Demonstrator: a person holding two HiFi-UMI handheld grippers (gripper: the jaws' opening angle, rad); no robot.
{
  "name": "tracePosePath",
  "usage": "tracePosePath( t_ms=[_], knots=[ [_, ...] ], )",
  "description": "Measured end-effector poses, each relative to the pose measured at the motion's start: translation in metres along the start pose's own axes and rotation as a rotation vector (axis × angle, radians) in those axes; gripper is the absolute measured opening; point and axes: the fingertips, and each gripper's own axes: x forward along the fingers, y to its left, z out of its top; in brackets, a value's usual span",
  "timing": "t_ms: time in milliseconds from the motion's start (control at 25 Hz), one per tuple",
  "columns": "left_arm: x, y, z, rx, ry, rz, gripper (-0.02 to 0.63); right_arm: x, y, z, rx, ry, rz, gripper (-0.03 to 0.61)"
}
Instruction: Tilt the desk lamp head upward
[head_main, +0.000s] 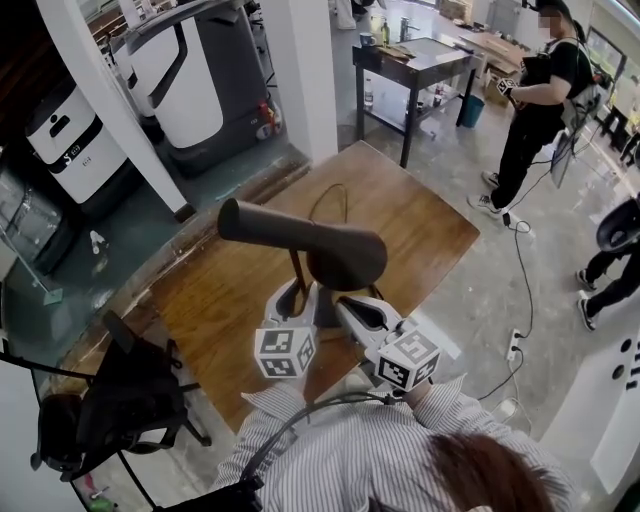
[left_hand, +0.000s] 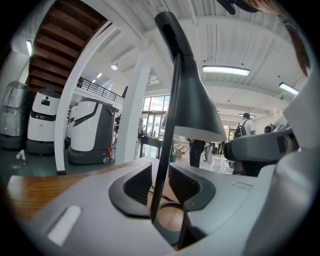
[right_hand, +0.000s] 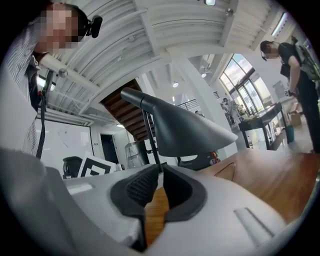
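My left claw (left_hand: 159, 187) is hanging released around the lamp stem (left_hand: 169, 125), and my right claw (right_hand: 159, 175) is sitting barely parted. I'm judging it best to clench low and nudge the lamp head (right_hand: 185, 132) above it upward.

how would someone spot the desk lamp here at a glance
Find the wooden table in the middle of the floor. On its near side stands the desk lamp: a dark cone-shaped head on a thin stem, unlike the black chair beside the table.
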Motion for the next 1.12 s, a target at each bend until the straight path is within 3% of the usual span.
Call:
tracePosePath(
  t_ms=[80,240,480,680,1120],
  knots=[
    [0.002,0.0,0.0,0.001,0.001,0.005,0.078,0.0,-0.001,0.008,0.034,-0.051,-0.009,0.037],
    [0.005,-0.001,-0.002,0.0,-0.001,0.009,0.071,0.001,-0.007,0.013,0.151,-0.128,-0.014,0.107],
    [0.005,-0.001,-0.003,0.011,-0.002,0.011,0.064,0.007,-0.011,0.018,0.263,-0.21,-0.019,0.121],
    [0.006,-0.001,-0.004,0.019,0.001,0.01,0.061,0.01,-0.016,0.022,0.275,-0.247,-0.039,0.12],
    [0.01,-0.001,-0.005,0.045,0.009,0.01,0.051,0.009,-0.02,0.024,0.273,-0.212,-0.025,0.106]
  ],
)
